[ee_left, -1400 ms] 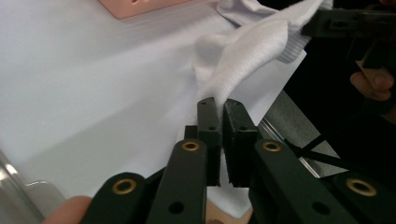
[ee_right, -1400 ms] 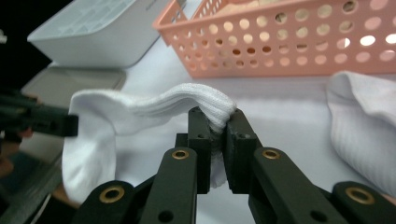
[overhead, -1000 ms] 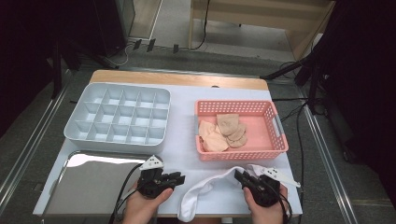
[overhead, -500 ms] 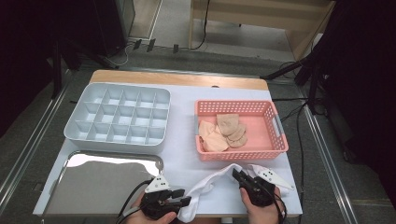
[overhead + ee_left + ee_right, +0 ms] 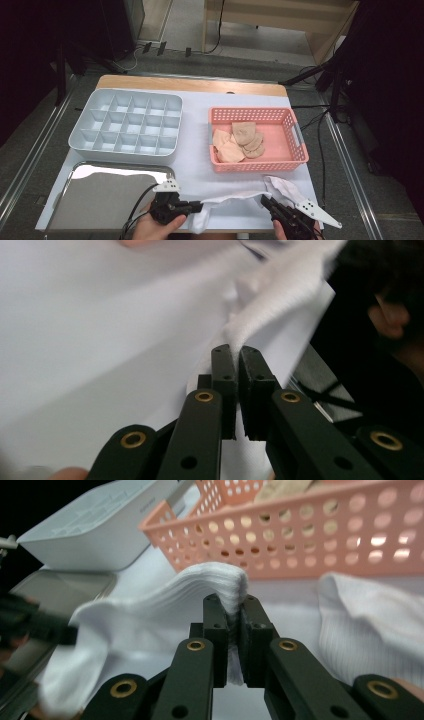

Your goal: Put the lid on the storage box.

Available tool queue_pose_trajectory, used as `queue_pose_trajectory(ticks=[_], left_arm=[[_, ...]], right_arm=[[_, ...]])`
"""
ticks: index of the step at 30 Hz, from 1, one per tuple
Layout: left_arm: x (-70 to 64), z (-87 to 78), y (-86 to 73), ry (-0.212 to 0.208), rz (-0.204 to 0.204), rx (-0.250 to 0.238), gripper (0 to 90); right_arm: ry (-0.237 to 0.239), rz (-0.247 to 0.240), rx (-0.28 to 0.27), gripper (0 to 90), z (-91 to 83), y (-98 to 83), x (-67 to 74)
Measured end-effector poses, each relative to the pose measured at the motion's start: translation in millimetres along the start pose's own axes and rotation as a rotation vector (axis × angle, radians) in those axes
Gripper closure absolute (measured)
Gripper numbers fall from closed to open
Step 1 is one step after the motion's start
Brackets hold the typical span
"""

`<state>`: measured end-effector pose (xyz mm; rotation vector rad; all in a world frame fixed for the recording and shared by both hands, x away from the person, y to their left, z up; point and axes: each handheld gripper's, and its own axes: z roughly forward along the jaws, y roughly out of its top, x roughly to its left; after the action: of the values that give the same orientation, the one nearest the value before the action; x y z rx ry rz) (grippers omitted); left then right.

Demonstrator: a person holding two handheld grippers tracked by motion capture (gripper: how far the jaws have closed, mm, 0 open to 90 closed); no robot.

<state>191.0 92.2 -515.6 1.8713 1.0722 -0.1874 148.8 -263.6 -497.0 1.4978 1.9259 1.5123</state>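
A white sock [image 5: 232, 200] stretches between my two grippers near the table's front edge. My left gripper [image 5: 197, 205] is shut on one end; its jaws have just been closing, and in the left gripper view [image 5: 235, 352] the white sock [image 5: 270, 305] is pinched between the pads. My right gripper [image 5: 265, 202] is shut on the other end after closing its jaws; the right gripper view [image 5: 231, 602] shows the ribbed sock [image 5: 165, 605] clamped in it. A second white sock [image 5: 284, 189] lies beside the right gripper, also seen as white fabric [image 5: 370, 625].
A pink basket [image 5: 300, 135] with several beige socks [image 5: 240, 140] stands at the right, close behind the grippers. A grey compartment tray [image 5: 125, 125] is at the back left. A shiny metal tray [image 5: 105, 192] lies at the front left.
The sock lay in a loose curve on the table; now it is drawn out between the grippers. The left gripper has shifted right onto the sock's end; the right one pulled slightly back.
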Motion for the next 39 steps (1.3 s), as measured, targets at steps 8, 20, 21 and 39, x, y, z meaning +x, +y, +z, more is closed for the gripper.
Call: queue_pose_trajectory(ticks=[8,20,21,39], left_arm=[[18.9,-5.5,13.2,0.157,-0.034,-0.099,68.5],[-11.4,-17.9,-17.9,0.092,0.069,-0.075,63.2],[-13.1,-16.9,-19.0,0.106,0.077,-0.067,61.1],[-8.3,-1.2,-23.8,0.102,0.052,0.018,87.1]], right_arm=[[-0.028,0.079,0.028,81.2,29.7,2.3,-11.5],[-0.136,0.069,-0.134,57.5,6.4,7.0,-3.0],[-0.134,0.054,-0.138,57.6,3.9,5.4,0.2],[-0.098,-0.168,0.118,76.0,85.0,-36.4,65.9]])
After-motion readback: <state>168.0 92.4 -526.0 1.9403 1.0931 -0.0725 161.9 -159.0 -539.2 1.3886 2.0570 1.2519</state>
